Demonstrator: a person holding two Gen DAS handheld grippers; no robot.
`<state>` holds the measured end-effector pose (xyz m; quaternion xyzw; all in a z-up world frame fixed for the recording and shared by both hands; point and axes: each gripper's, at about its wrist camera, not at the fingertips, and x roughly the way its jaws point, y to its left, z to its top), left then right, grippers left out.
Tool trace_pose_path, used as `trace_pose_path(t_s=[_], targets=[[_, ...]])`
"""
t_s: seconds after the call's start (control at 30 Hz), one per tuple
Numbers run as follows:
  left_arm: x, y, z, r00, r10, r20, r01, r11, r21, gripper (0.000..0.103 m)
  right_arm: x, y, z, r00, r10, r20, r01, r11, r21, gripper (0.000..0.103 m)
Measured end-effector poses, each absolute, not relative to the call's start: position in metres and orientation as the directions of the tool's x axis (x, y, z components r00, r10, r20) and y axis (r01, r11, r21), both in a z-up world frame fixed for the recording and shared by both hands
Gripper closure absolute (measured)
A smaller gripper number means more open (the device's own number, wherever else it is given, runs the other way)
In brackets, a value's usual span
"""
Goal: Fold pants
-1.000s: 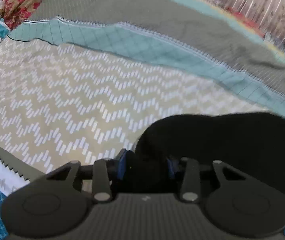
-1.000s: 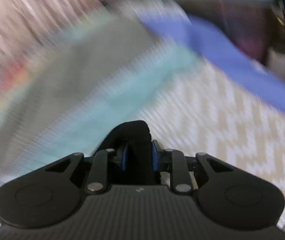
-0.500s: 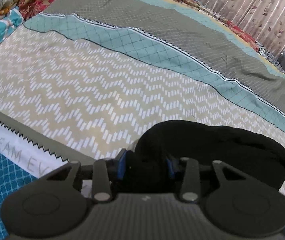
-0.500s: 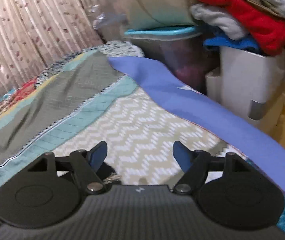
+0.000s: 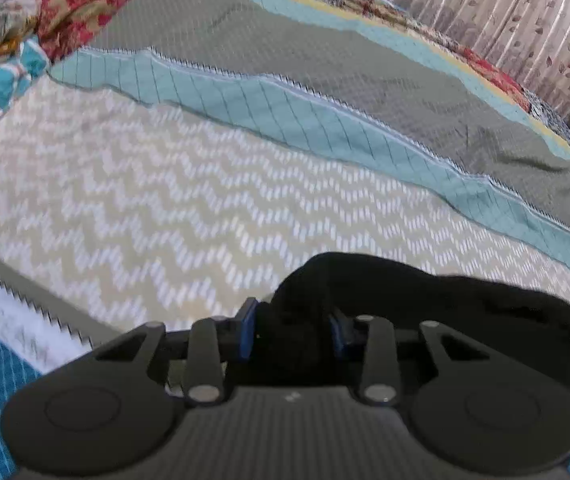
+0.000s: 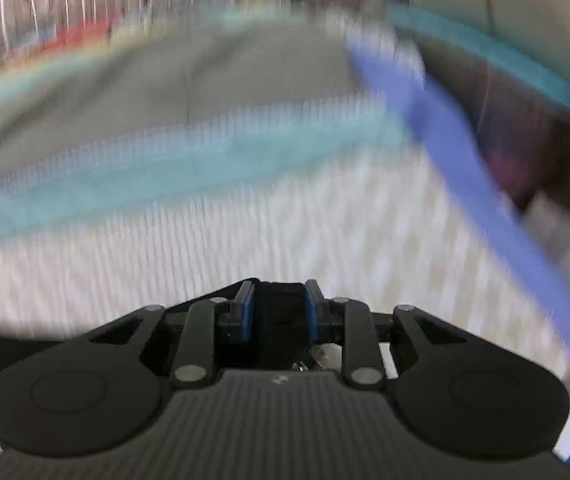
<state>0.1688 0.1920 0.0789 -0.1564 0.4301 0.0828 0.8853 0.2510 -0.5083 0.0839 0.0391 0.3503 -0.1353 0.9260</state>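
On quilt [image 5: 165, 208]: black pants [image 5: 425, 304] bunched, both hand-held grippers [image 5: 291, 334] [image 6: 277, 312] closing, pinching them.

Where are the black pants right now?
The black pants lie bunched on the chevron bedspread, pinched in the left gripper; the closing right gripper holds another fold.

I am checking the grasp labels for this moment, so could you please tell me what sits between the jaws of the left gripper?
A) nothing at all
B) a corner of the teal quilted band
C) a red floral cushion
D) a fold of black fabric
D: in the left wrist view the left gripper has the bunched black pants between its blue pads, lying over the chevron bedspread.
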Motion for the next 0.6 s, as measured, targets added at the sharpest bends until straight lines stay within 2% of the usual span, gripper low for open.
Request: trace_pose_path(t_s=[0.1,0.17,0.33,0.43,0.5,0.53,0.57,0.6], targets=[[0.177,0.198,0.087,0.657,0.013,-0.753,-0.308,0.917,-0.253,0.071,0.264,-0.525,0.127,0.809,-0.253,-0.53,0.362,0.925,0.111,0.075],[0.182,0.195,0.081,0.667,0.023,-0.745,-0.323,0.91,-0.261,0.071,0.28,-0.532,0.135,0.817,-0.278,-0.505,0.404,0.901,0.16,0.075],[0.192,0.179,0.028,0.584,0.064,-0.809,-0.377,0.905,-0.2,0.071,0.321,-0.515,0.081,0.697,-0.337,-0.633,0.454,0.89,0.025,0.075],[0.19,0.177,0.021,0.583,0.073,-0.809,-0.398,0.894,-0.207,0.068,0.32,-0.51,0.061,0.668,-0.343,-0.66,0.479,0.877,0.03,0.074],[0.187,0.176,0.023,0.576,0.084,-0.813,-0.403,0.895,-0.192,0.055,0.319,-0.508,0.055,0.664,-0.336,-0.668,0.479,0.877,0.034,0.066],[0.184,0.174,0.025,0.575,0.091,-0.813,-0.403,0.897,-0.184,0.054,0.32,-0.509,0.053,0.662,-0.339,-0.668,0.478,0.878,0.028,0.059],[0.18,0.174,0.027,0.579,0.094,-0.81,-0.4,0.898,-0.182,0.052,0.317,-0.511,0.057,0.658,-0.353,-0.665,0.491,0.871,0.024,0.04],[0.174,0.173,0.03,0.582,0.091,-0.808,-0.396,0.9,-0.184,0.051,0.313,-0.513,0.062,0.657,-0.364,-0.66,0.506,0.862,0.029,0.033]])
